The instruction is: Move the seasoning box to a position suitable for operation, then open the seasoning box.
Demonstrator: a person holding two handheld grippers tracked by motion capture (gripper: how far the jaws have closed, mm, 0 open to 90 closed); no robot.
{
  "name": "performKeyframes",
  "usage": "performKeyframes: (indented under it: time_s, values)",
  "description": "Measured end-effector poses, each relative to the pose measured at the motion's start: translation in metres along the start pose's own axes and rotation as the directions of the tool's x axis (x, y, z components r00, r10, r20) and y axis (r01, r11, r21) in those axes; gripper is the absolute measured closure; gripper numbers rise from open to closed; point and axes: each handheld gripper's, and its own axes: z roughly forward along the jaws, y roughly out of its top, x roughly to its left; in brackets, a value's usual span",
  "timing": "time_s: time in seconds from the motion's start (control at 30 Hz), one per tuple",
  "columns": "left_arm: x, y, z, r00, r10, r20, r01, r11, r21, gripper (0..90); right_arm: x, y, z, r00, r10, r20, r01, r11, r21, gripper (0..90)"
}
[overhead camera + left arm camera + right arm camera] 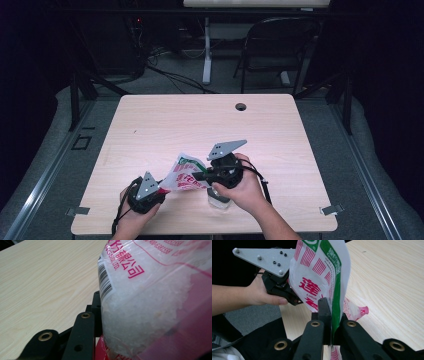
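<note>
Bag, white w/ red-green print, pinched by both tongs

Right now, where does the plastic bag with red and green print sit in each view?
High view: plastic bag low centre, held between left gripper and right gripper.
Left gripper view: fills the right side, barcode showing.
Right gripper view: upright at centre, edge pinched.
Shared landmark: the wooden table.
</note>
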Motion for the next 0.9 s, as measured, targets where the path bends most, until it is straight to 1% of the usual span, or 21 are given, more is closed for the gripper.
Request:
performKeyframes:
  time_s: [0.07,0.4,0.53,0.57,0.63,0.9]
  values:
    - [0.0,0.0,0.0,1.0,-0.002,-0.004,0.002,1.0,-0.002,73.2,-0.001,-0.001,0.0,1.0,-0.001,0.0,0.001,1.0,0.002,90.0]
    - [0.001,0.005,-0.002,0.9996,0.016,-0.022,-0.016,0.9999,0.006,73.4,-0.003,-0.004,-0.002,1.0,0.006,0.003,-0.006,1.0,-0.013,90.0]
    - [-0.001,0.006,-0.001,0.9988,0.036,-0.035,-0.035,0.9992,0.019,73.7,-0.005,-0.005,-0.002,0.9998,0.004,0.021,-0.004,1.0,-0.005,90.0]
    - [-0.001,0.007,-0.001,0.9986,0.039,-0.036,-0.039,0.999,0.021,73.7,-0.005,-0.006,-0.002,0.9997,0.009,0.021,-0.009,1.0,-0.009,90.0]
    - [-0.001,0.008,-0.001,0.9977,0.05,-0.045,-0.049,0.9984,0.027,73.8,-0.006,-0.007,-0.002,0.9997,0.005,0.023,-0.005,1.0,-0.004,90.0]
    - [-0.003,0.011,-0.002,0.9907,0.102,-0.09,-0.098,0.9941,0.047,74.1,-0.008,-0.012,-0.002,0.9995,0.018,0.027,-0.018,1.0,-0.014,90.0]
